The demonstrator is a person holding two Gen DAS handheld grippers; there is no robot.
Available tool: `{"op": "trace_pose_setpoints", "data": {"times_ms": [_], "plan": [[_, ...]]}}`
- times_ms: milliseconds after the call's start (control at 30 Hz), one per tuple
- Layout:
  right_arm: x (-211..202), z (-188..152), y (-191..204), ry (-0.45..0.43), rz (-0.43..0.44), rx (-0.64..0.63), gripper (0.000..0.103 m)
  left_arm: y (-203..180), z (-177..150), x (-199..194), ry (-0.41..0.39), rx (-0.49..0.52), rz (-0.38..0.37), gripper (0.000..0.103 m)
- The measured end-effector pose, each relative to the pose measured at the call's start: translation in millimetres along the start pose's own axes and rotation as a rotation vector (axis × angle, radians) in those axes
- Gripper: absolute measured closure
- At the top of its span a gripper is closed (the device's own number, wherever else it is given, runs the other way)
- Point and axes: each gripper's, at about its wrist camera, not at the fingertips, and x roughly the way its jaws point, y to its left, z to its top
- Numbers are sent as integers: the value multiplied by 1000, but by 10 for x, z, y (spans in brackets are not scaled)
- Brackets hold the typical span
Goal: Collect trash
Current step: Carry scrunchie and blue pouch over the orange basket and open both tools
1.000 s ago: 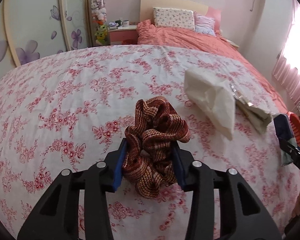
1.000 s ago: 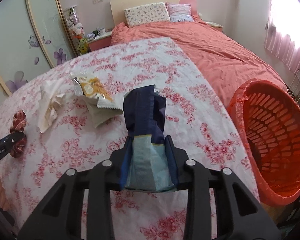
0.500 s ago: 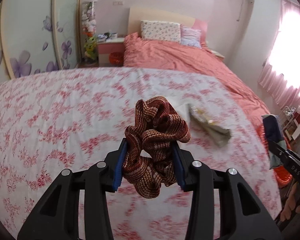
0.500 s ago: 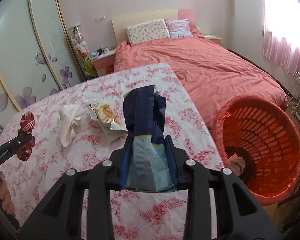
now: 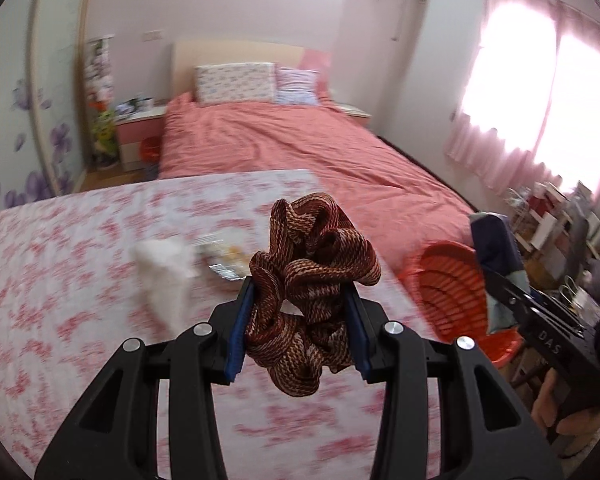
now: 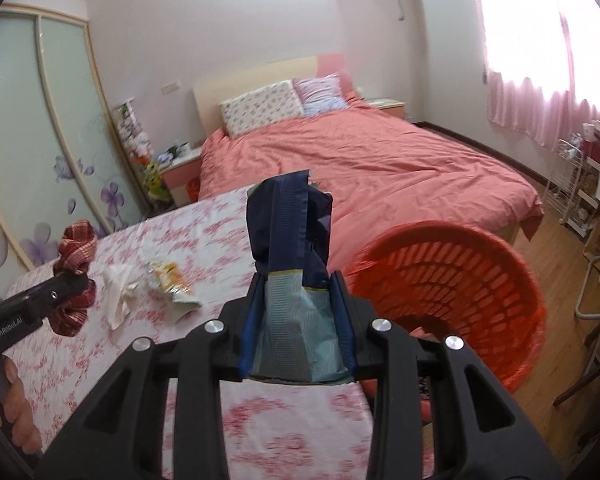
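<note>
1. The left gripper has its jaws clamped on a rust-brown woven scrunchie, which bulges up and over the blue pads and hangs a little below them.
2. The right gripper has its jaws clamped on a dark blue wrapper; its pale teal lower part sits between the pads and the navy part stands upright above them.
3. Both grippers are held above a surface covered with a floral sheet in white and red.
4. In the right wrist view, a crumpled white tissue lies on the sheet at about 9 o'clock from the wrapper, and a yellow snack packet lies just beside it, to its right.
5. In the left wrist view the same tissue and packet appear blurred at about 10 o'clock from the scrunchie.
6. An orange slatted basket lined with an orange bag stands off the sheet's right edge, at about 3 o'clock from the right gripper; something small lies at its bottom, too unclear to name.
7. In the left wrist view the basket sits at 3 o'clock, with the wrapper in front of it.
8. A coral bed with two pillows lies beyond at 12 o'clock.
9. A person's fingers wrap the left gripper's handle at the lower left edge of the right wrist view.
</note>
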Motion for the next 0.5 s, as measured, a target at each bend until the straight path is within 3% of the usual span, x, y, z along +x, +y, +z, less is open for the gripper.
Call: {"op": "trace_pose_setpoints", "data": {"times_ms": [300, 500], "plan": [[-83, 92, -703, -41, -76, 103, 70, -902, 99, 420, 33, 115, -174, 61], [-41, 121, -1154, -53, -114, 168, 70, -1340, 66, 677, 70, 168, -246, 61]]}}
